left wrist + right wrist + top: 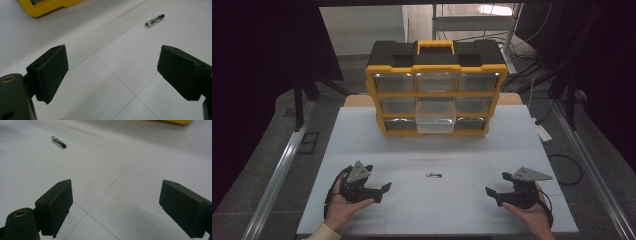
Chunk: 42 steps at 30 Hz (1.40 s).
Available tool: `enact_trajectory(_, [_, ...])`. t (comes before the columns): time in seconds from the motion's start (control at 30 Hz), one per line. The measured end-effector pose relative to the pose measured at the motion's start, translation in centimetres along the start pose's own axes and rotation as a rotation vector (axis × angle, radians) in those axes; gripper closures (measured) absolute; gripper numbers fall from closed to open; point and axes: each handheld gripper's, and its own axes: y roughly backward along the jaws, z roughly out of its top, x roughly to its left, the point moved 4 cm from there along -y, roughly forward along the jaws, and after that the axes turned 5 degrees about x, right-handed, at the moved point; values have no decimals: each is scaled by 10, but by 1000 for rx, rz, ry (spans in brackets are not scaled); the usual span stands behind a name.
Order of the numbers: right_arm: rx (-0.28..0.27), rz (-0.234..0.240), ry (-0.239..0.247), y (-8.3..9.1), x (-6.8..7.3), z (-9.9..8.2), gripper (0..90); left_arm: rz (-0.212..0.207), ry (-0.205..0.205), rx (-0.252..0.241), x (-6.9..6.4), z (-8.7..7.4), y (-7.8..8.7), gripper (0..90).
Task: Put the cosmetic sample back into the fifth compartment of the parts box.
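Observation:
A small clear tube with a black end (433, 175) lies flat on the white table (427, 210), midway between my two grippers. In the left gripper view the tube (154, 20) sits far ahead at upper right; in the right gripper view the tube (58, 141) lies at upper left. My left gripper (384, 191) rests low at the table's near left, open, nothing between its jaws (112, 75). My right gripper (490, 194) sits at the near right, also open and empty (115, 205). A yellow and black drawer organizer (435, 89) stands at the back, one middle bottom drawer (435, 121) pulled out.
The organizer's yellow corner (47, 7) shows at the top left of the left gripper view, and its yellow edge (172, 121) at the top right of the right gripper view. Metal rails (277, 175) flank the table. Cables (567, 165) lie on the floor at right.

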Motion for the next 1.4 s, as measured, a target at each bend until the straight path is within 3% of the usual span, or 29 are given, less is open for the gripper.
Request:
enact_trajectory(0.63, [0, -4, 4, 1, 0, -1, 120, -8, -20, 0, 1, 14, 1, 115])
enact_trajectory(1.17, [2, -3, 4, 1, 0, -1, 123, -38, -93, 9, -5, 38, -2, 120])
enact_trajectory(1.4, [5, -5, 7, 2, 0, -3, 129, -51, -150, 23, -12, 50, -7, 123])
